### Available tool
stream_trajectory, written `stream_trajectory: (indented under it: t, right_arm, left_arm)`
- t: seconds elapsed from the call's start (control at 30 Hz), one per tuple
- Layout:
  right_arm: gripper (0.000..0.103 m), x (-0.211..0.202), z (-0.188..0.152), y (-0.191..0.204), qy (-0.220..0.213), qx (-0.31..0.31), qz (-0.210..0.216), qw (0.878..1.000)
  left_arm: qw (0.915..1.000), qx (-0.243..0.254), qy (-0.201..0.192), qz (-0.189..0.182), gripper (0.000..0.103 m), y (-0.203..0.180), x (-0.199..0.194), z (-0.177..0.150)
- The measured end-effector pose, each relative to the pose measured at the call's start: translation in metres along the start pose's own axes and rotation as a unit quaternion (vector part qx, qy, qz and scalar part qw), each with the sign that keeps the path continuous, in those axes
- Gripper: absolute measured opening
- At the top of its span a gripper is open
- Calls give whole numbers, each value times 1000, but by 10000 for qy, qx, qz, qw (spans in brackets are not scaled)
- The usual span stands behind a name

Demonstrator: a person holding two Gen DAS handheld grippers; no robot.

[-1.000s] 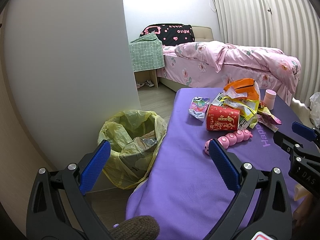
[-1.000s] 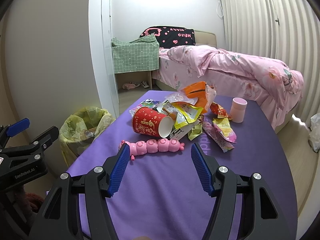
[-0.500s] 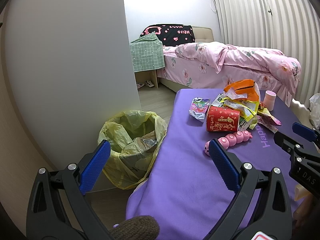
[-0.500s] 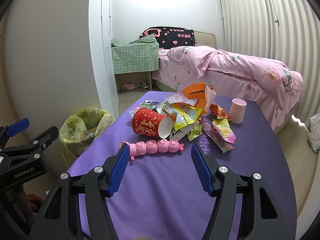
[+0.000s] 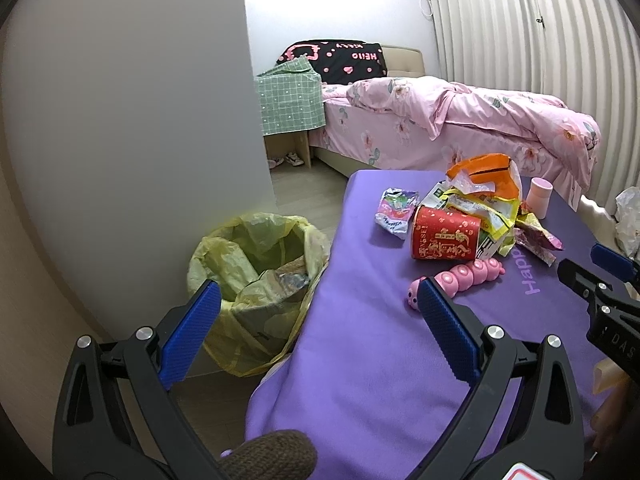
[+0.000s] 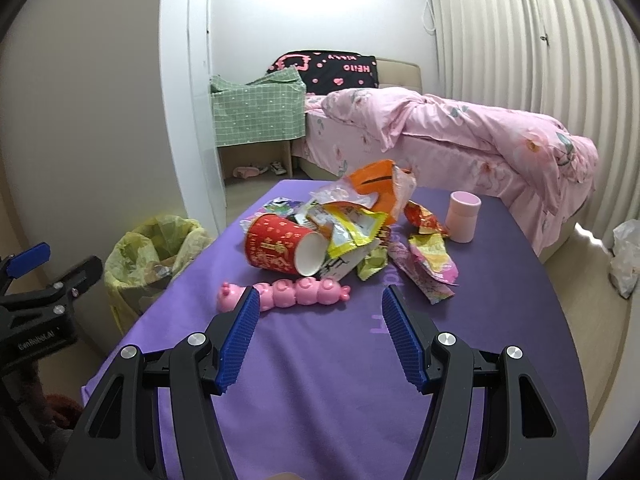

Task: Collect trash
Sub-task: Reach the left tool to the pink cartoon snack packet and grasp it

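Ahead of right jaws: wrapper pile and tipped red cup lying on purple table.
Right gripper: hovering, jaws wide, empty.
Left gripper: gaping wide, empty.
Bin: sitting behind left jaw.

On the black pillow at the head of the bed you can read "HELLO" and "KITTY" in pink, mirrored. The left tool reads "GenRobot.AI" on its body. The purple worktop cover shows "Happ", partly hidden. The red cup bears gold Chinese characters you cannot make out.
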State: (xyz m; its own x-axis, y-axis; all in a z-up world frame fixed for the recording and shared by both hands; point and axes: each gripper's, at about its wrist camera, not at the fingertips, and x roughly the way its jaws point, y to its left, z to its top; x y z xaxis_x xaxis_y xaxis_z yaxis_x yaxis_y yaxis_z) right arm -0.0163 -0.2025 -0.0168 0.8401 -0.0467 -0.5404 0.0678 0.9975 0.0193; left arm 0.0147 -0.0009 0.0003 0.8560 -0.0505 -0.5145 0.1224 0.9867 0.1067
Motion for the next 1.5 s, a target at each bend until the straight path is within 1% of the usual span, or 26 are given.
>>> stream_trajectory:
  t: [0.07, 0.17, 0.3, 0.33, 0.37, 0.5, 0.53, 0.6, 0.67, 0.7, 0.73, 0.8, 0.87, 0.9, 1.03, 1.1, 1.17, 1.2, 1.23, 1.27, 1.33, 1.37, 1.4, 1.47, 1.5]
  right_arm:
    - [60, 3, 0, -5, 9, 3, -98, 10000]
    - [60, 10, -1, -12, 33, 10, -275, 9996]
    - [60, 16, 2, -33, 82, 153, -537, 9984]
    - [60, 18, 2, -39, 92, 198, -609, 9979]
    - [60, 19, 2, -45, 106, 233, -679, 9974]
    - [60, 26, -1, -63, 220, 386, -906, 9949]
    - [60, 29, -2, -67, 264, 396, -963, 9942]
    - [60, 34, -5, -74, 345, 394, -1077, 9928]
    - [60, 40, -8, -81, 457, 408, -1178, 9911]
    - [60, 43, -10, -84, 512, 428, -1209, 9904]
    - [60, 47, -11, -87, 570, 462, -1230, 9897]
    - [60, 51, -14, -92, 650, 517, -1263, 9885]
    - [60, 57, -15, -96, 702, 553, -1293, 9876]
    - [60, 60, -15, -96, 728, 555, -1306, 9872]
    - [60, 69, -11, -97, 797, 498, -1378, 9860]
    - [60, 71, -9, -95, 800, 484, -1411, 9856]
    - [60, 73, -8, -95, 811, 490, -1424, 9853]
    - [60, 75, -7, -94, 824, 499, -1422, 9851]
    - [60, 77, -7, -93, 843, 500, -1415, 9851]
    - [60, 77, -7, -93, 861, 492, -1417, 9849]
    - [60, 79, -8, -91, 905, 456, -1446, 9843]
    - [60, 79, -8, -90, 933, 433, -1457, 9840]
    - [60, 80, -9, -90, 954, 416, -1472, 9836]
    - [60, 80, -9, -90, 975, 403, -1507, 9829]
    - [60, 80, -9, -90, 972, 405, -1524, 9827]
  left_arm:
    - [9999, 2, 30, -143, 94, -1, 5, 3]
    - [9993, 1, -91, -376, 94, -5, 12, 9]
    - [9965, 35, -141, -823, 94, -13, 32, 19]
    - [9946, 71, -127, -1023, 94, -17, 41, 22]
    - [9934, 118, -116, -1132, 94, -20, 48, 23]
    - [9895, 392, -35, -1387, 94, -40, 79, 24]
    - [9885, 394, 2, -1460, 94, -42, 84, 24]
    - [9838, 323, 116, -1760, 94, -48, 98, 25]
    - [9809, 247, 153, -1921, 94, -51, 109, 27]
    - [9806, 208, 114, -1946, 94, -52, 114, 29]
    - [9821, 152, 86, -1876, 94, -53, 122, 32]
    - [9809, 120, 153, -1934, 94, -55, 131, 36]
    - [9767, 123, 328, -2116, 94, -56, 143, 41]
    - [9722, 72, 455, -2297, 94, -54, 149, 44]
    - [9658, -275, 522, -2526, 94, -39, 171, 63]
    - [9664, -335, 462, -2506, 94, -34, 186, 74]
    - [9680, -342, 533, -2427, 94, -29, 210, 83]
    - [9690, -347, 597, -2371, 93, -29, 221, 84]
    - [9668, -294, 762, -2420, 90, -31, 237, 85]
    - [9638, -235, 900, -2497, 84, -33, 246, 85]
    - [9589, -40, 1219, -2563, 76, -42, 269, 84]
    - [9579, 16, 1298, -2560, 72, -44, 274, 83]
    - [9574, 52, 1366, -2543, 71, -46, 280, 81]
    - [9558, -43, 1415, -2576, 66, -47, 289, 79]
    - [9550, -118, 1429, -2597, 66, -46, 291, 79]
